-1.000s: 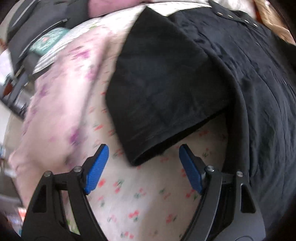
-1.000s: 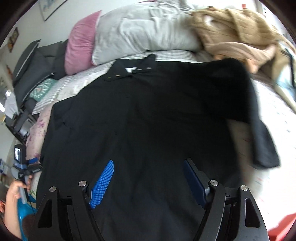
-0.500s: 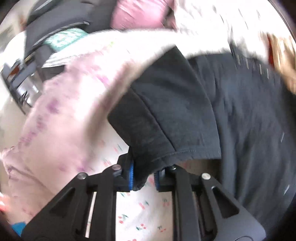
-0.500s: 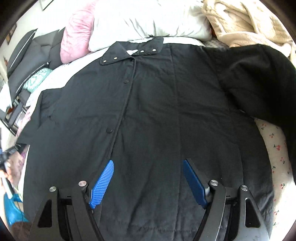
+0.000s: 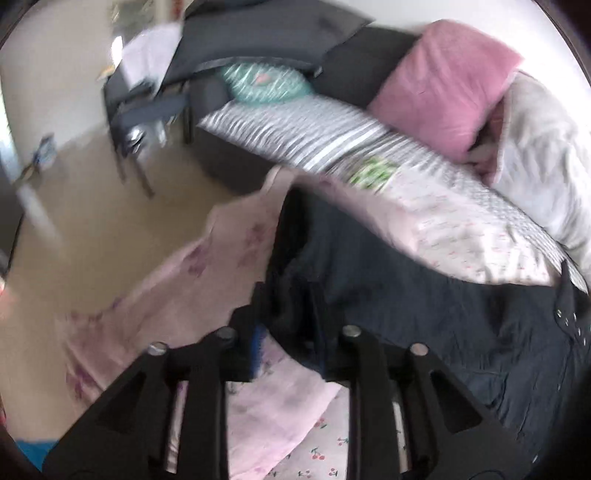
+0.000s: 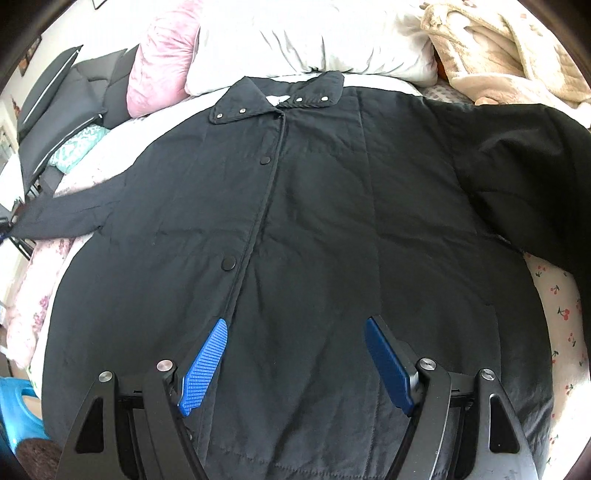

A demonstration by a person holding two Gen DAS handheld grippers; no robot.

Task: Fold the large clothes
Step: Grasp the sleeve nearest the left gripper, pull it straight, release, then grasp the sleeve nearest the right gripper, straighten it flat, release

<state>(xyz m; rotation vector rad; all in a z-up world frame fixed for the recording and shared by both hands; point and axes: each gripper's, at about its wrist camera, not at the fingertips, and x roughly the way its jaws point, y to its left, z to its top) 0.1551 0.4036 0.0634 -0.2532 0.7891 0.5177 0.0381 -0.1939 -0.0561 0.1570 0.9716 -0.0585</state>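
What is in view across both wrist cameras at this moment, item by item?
coat: one, black, spread flat on bed, collar toward pillows
sleeve cuff: one, black, between left jaws
sheet: one, white, cherry print, under coat
pink pillow: one, at headboard
white pillow: one, beside pink pillow
beige blanket: one, heaped at bed's far corner
left gripper: black, blue pads, closed on cuff, has just loosened slightly
right gripper: black, blue pads, open above coat hem
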